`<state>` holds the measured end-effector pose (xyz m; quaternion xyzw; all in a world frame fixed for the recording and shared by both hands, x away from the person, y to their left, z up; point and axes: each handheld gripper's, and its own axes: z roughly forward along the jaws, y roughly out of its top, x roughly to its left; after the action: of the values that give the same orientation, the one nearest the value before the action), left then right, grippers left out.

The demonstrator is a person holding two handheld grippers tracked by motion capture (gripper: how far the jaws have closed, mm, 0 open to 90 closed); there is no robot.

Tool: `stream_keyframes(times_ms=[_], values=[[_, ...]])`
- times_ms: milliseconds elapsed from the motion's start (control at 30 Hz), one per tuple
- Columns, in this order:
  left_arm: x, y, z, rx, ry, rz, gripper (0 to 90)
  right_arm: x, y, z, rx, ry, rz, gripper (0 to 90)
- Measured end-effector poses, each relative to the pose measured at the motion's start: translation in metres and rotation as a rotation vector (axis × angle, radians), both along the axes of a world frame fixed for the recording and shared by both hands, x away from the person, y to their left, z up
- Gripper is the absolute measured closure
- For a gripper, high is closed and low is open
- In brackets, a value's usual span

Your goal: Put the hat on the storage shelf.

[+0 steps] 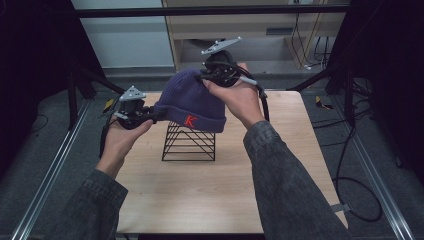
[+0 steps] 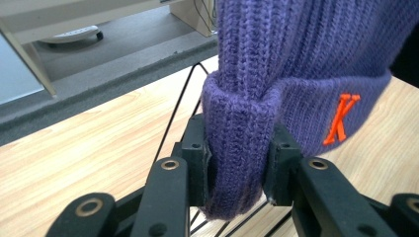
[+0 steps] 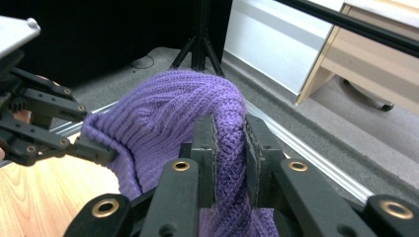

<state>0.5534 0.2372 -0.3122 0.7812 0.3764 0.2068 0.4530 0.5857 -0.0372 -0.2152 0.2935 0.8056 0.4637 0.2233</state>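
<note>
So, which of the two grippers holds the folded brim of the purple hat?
The left gripper: its jaws pinch the folded brim of the purple hat, near the orange K. The right gripper grips the crown.

Standing mid-table directly under the purple knit beanie: black wire rack, blocking any straight drop. Lying bare all around it: wooden tabletop, leaving passage at front and both sides.
</note>
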Motion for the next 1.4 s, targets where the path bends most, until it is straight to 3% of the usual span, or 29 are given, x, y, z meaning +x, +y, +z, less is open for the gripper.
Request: stream_keyframes(times_ms=[300,733,1400], values=[[-0.001,0.008,-0.014,-0.008,0.028,0.011,68.0,0.003,0.009,-0.011,-0.037,0.020,0.009,76.6],[-0.004,0.016,-0.026,-0.007,0.046,0.017,67.8,-0.001,0.016,-0.022,-0.034,0.039,0.028,76.6],[-0.007,0.019,-0.050,-0.019,0.079,0.004,67.4,-0.011,0.026,-0.031,-0.071,0.049,0.075,76.6]])
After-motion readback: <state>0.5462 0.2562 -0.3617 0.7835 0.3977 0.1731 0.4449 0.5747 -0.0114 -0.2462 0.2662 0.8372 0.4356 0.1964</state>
